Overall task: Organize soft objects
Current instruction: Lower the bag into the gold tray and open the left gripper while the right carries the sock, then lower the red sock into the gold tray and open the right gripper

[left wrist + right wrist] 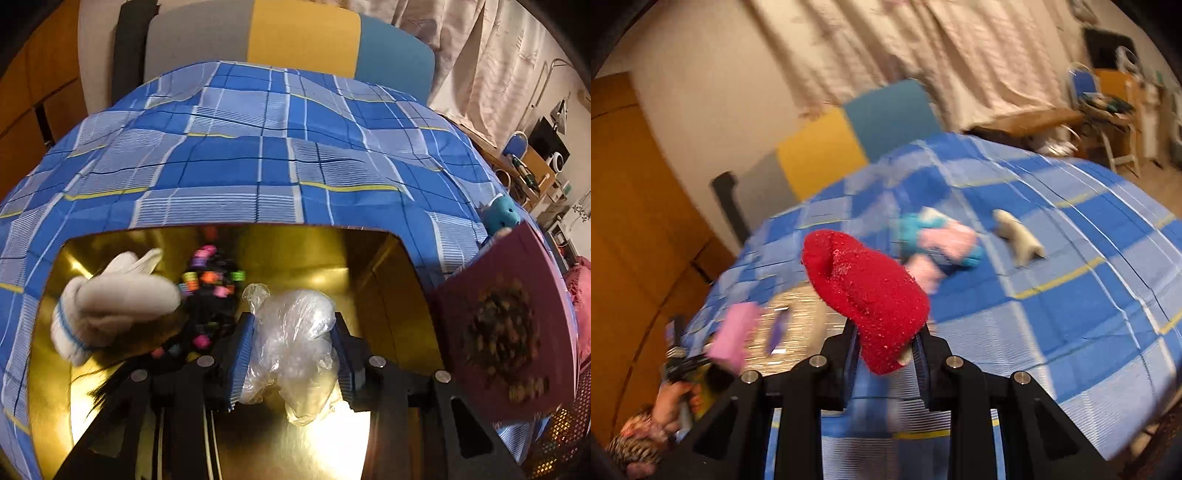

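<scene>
Left gripper (293, 354) over shiny gold box (369, 258), jaws pinching crinkly clear plastic bag (291, 332); white knit glove (110, 299) lying inside. Right gripper (884, 350) above blue checked bedsheet (1052, 295), jaws squeezing fuzzy red sock (864, 291).

Warm, yellowish indoor light, one picture sharp and one smeary.

The left wrist view is mostly sharp, with bright glare on the shiny gold box (332, 435). The right wrist view is blurry from moving, mostly on the bed (1052, 314). Both pictures bend round and go dark in the corners.
</scene>
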`<action>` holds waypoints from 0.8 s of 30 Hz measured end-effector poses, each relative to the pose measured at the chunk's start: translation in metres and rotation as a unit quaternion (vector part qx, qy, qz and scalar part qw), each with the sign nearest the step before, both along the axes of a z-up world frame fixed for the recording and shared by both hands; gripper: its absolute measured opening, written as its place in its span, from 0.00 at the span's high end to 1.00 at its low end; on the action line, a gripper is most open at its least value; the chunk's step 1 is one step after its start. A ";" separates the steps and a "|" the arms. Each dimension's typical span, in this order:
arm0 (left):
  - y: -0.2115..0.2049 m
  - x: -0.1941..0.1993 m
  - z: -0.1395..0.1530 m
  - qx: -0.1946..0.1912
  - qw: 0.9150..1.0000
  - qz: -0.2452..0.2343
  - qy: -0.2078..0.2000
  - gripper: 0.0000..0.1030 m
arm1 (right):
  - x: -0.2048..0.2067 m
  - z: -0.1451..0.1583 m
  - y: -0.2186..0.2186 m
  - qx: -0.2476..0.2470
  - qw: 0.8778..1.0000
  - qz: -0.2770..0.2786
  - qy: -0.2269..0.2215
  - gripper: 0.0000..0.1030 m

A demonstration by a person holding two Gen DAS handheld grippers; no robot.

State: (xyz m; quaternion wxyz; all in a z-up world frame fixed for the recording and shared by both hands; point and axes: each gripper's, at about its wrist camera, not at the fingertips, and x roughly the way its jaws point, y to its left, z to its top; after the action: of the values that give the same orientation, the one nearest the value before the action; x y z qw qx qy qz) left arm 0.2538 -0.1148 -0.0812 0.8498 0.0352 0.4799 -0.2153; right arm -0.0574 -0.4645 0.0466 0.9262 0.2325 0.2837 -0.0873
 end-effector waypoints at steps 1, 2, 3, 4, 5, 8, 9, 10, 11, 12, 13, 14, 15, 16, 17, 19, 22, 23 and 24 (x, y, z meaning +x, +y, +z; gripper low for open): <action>-0.002 0.003 0.001 0.004 1.000 -0.001 -0.006 0.60 | 0.004 0.008 0.017 -0.006 1.000 0.017 -0.009 0.74; -0.004 0.007 0.002 0.010 1.000 0.002 -0.017 0.58 | 0.010 0.016 0.035 -0.010 0.999 0.036 -0.020 0.74; -0.006 0.009 0.004 0.012 1.000 0.003 -0.020 0.55 | 0.013 0.020 0.045 -0.011 0.999 0.047 -0.025 0.74; -0.008 0.012 0.003 0.014 1.000 0.001 -0.018 0.53 | 0.019 0.024 0.061 -0.011 0.998 0.062 -0.030 0.74; -0.010 0.016 0.003 0.016 1.000 0.000 -0.009 0.53 | 0.023 0.028 0.074 -0.013 0.997 0.075 -0.032 0.74; -0.004 0.022 0.005 -0.027 0.999 0.000 0.020 0.43 | 0.039 0.034 0.120 -0.050 0.991 0.119 -0.032 0.74; 0.001 0.022 0.006 -0.048 0.998 0.003 0.030 0.42 | 0.045 0.034 0.138 -0.071 0.988 0.137 -0.026 0.74; 0.004 0.021 0.008 -0.064 0.997 0.004 0.033 0.41 | 0.049 0.032 0.150 -0.084 0.985 0.148 -0.021 0.74; 0.009 0.021 0.011 -0.084 0.996 0.005 0.034 0.40 | 0.052 0.030 0.160 -0.092 0.983 0.157 -0.018 0.74; 0.012 0.020 0.014 -0.091 0.995 0.006 0.033 0.39 | 0.058 0.026 0.175 -0.098 0.980 0.173 -0.011 0.74; 0.016 0.020 0.016 -0.097 0.995 0.008 0.031 0.39 | 0.062 0.023 0.181 -0.096 0.979 0.180 -0.006 0.74; 0.021 0.019 0.020 -0.108 0.994 0.009 0.028 0.39 | 0.068 0.018 0.191 -0.092 0.978 0.188 0.002 0.74; 0.024 0.019 0.022 -0.114 0.993 0.009 0.028 0.39 | 0.072 0.014 0.198 -0.087 0.977 0.194 0.006 0.74; 0.030 0.017 0.025 -0.125 0.992 0.013 0.029 0.39 | 0.078 0.008 0.207 -0.076 0.976 0.203 0.014 0.74; 0.040 0.014 0.030 -0.144 0.989 0.020 0.027 0.39 | 0.083 0.004 0.213 -0.070 0.975 0.209 0.020 0.74; 0.058 0.006 0.039 -0.171 0.985 0.034 0.016 0.39 | 0.092 -0.005 0.224 -0.065 0.973 0.219 0.033 0.74; 0.084 -0.006 0.048 -0.156 0.985 0.067 -0.002 0.39 | 0.107 -0.018 0.248 -0.076 0.967 0.238 0.056 0.74; 0.096 -0.013 0.051 -0.140 0.987 0.084 -0.011 0.39 | 0.113 -0.022 0.255 -0.081 0.965 0.243 0.061 0.74; 0.103 -0.017 0.052 -0.131 0.987 0.093 -0.016 0.39 | 0.118 -0.025 0.263 -0.087 0.962 0.249 0.065 0.74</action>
State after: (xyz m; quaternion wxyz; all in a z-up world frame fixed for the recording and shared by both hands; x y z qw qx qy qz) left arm 0.2365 -0.0117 -0.0291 0.8707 -0.1179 0.4355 -0.1957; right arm 0.0603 -0.2019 0.0214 0.9147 0.0669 0.3838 0.1073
